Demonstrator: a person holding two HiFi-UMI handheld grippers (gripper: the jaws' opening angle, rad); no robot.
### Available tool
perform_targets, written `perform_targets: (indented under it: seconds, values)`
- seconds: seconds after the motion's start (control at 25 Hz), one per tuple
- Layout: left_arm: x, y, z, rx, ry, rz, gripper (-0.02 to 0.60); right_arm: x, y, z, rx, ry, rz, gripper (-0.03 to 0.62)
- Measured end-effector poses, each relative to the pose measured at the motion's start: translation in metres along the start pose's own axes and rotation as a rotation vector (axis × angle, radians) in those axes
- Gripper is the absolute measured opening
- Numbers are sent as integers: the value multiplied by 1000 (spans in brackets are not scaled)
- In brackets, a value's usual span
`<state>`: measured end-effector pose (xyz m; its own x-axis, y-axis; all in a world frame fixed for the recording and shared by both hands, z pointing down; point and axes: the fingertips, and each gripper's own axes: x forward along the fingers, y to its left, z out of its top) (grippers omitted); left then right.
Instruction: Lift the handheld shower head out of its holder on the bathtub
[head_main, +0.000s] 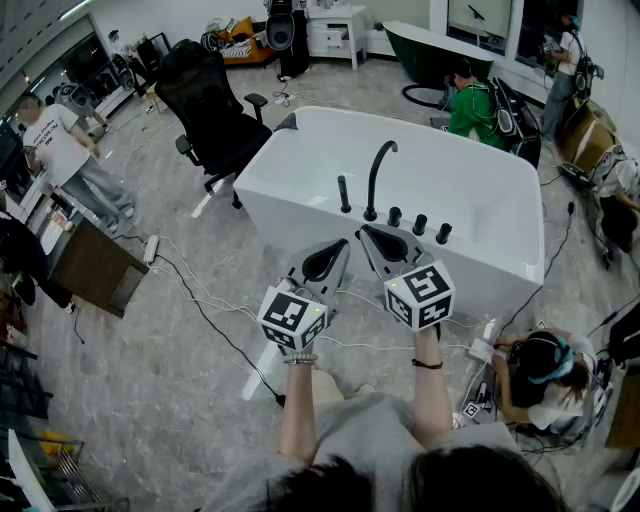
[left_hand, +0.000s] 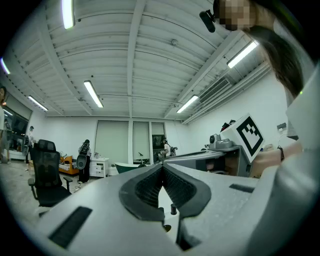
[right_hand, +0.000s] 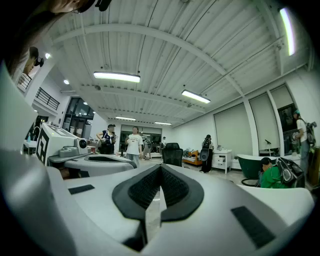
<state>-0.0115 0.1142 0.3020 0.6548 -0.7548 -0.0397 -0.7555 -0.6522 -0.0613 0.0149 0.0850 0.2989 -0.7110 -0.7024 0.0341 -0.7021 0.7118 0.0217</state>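
The white bathtub (head_main: 300, 150) stands ahead of me in the head view. On its near rim a slim black handheld shower head (head_main: 344, 194) stands upright in its holder. To its right are a curved black spout (head_main: 377, 178) and three black knobs (head_main: 419, 224). Both grippers hover side by side just short of that rim, pointing level at the tub. My left gripper (head_main: 340, 250) (left_hand: 161, 169) is shut with nothing in it, and so is my right gripper (head_main: 368, 236) (right_hand: 160, 167). Neither touches the shower head.
A black office chair (head_main: 210, 105) stands left of the tub. Cables and a power strip (head_main: 152, 249) lie on the floor at the left. One person sits on the floor at the right (head_main: 540, 370), another in green crouches behind the tub (head_main: 470, 105). A dark green tub (head_main: 430, 50) is farther back.
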Motion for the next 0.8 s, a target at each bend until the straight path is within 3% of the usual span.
perform_targets:
  seconds: [0.48, 0.8]
  values:
    - [0, 1, -6, -15, 15, 10, 5, -1, -3, 0, -3, -2, 6, 0]
    - [-14, 10, -20, -51, 63, 35, 5, 7, -4, -14, 94, -6, -2, 0]
